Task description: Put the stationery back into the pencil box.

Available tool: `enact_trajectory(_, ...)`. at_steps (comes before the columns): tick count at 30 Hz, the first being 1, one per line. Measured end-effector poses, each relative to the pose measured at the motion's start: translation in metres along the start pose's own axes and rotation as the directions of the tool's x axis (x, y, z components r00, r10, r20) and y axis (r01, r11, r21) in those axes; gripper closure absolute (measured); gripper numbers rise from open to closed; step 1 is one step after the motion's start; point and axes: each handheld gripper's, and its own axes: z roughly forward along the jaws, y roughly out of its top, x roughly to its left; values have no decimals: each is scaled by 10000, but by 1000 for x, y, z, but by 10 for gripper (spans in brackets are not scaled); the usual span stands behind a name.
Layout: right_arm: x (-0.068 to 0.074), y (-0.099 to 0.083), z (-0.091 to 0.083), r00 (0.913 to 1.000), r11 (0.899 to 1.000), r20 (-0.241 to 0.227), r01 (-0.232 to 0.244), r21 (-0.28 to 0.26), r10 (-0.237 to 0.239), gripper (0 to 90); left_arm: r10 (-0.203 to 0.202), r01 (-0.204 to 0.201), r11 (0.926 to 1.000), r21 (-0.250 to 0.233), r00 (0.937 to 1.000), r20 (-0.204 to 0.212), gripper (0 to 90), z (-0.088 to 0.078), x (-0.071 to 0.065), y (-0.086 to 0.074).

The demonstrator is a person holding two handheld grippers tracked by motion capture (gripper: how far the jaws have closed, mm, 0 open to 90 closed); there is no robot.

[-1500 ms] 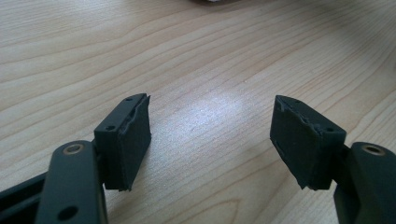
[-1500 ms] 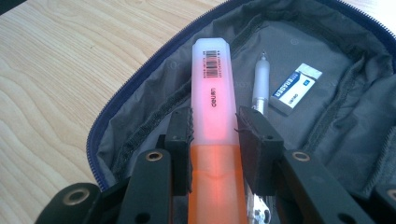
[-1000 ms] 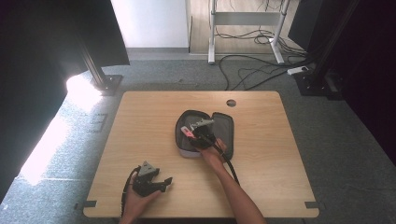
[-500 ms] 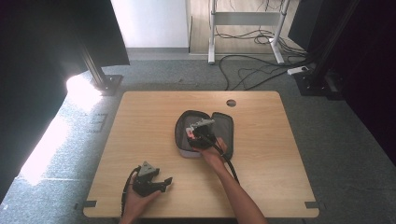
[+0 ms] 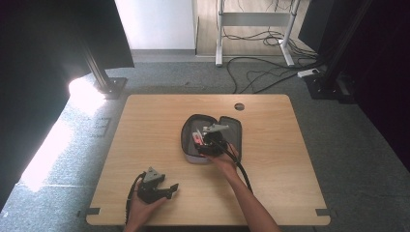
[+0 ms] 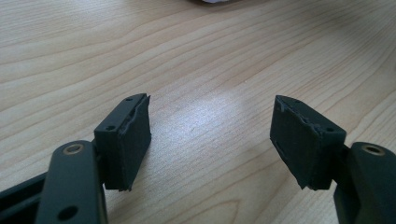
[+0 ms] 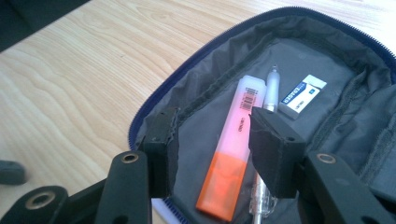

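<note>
An open dark pencil case (image 5: 233, 126) lies in the middle of the wooden table (image 5: 154, 121). Inside it (image 7: 205, 70) lie an orange highlighter (image 7: 236, 144), a clear pen (image 7: 272, 86) and a white eraser (image 7: 302, 95). My right gripper (image 5: 200, 141) hovers over the case. Its jaws have just been opening, and the gripper (image 7: 212, 140) now stands open with the highlighter resting on the lining below the gap, untouched by the pads. My left gripper (image 5: 169, 189) rests near the table's front left. It (image 6: 210, 135) is open over bare wood, nothing between its jaws.
A round cable hole (image 5: 239, 106) is in the table's far edge region. Beyond the table, cables (image 5: 261, 72) trail over grey carpet, and a dark stand (image 5: 104, 79) rises at the back left. Bare wood surrounds the case on all sides.
My right gripper has drawn back and up slightly over the case and its jaws have spread apart. The left gripper has stayed in place.
</note>
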Motion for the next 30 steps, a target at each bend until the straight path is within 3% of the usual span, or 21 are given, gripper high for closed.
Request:
enact_trajectory(11,-1,-12,-19,9997,9996,-225,58,-269,-64,514,58,-58,10000,32,10000,-53,293,0,-1,0)
enact_trajectory(30,-6,-53,-60,9989,9977,-445,128,-664,-158,505,10,-10,10000,10,10000,-57,293,0,-1,0)
